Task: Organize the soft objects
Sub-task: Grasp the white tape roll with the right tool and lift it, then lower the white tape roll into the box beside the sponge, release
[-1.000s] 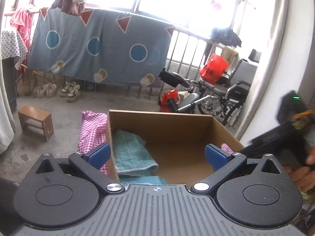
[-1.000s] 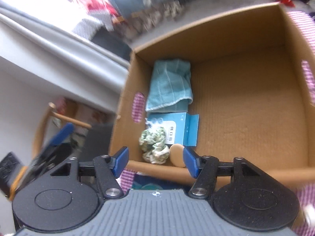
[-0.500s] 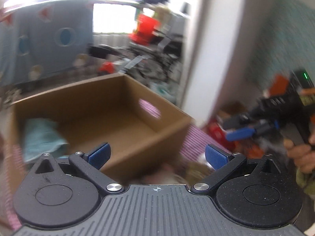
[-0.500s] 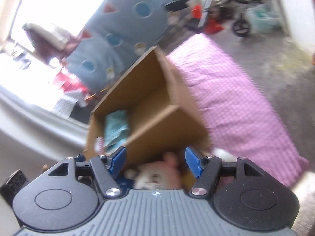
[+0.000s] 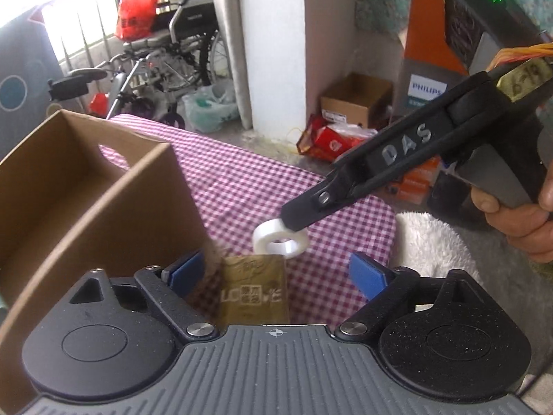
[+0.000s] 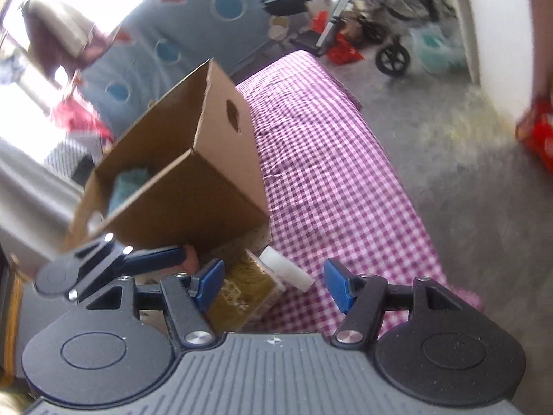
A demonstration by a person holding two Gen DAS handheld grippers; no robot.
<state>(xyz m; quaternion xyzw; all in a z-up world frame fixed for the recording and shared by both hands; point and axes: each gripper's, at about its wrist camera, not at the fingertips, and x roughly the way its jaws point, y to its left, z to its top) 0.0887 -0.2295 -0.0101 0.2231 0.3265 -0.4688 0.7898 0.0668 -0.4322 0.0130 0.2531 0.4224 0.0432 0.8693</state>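
Left tongs [image 5: 276, 276] apart over gold packet [image 5: 254, 294], right tongs [image 6: 273, 283] apart (nothing gripped), white ring [image 5: 280, 242] just ahead, cardboard box [image 5: 86, 186] left.

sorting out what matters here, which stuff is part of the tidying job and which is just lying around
Part of the job:
cardboard box
teal cloth inside it
gold packet
white ring
left gripper
right gripper

Just lying about:
wheelchair
Philips box
red bag
checked cloth
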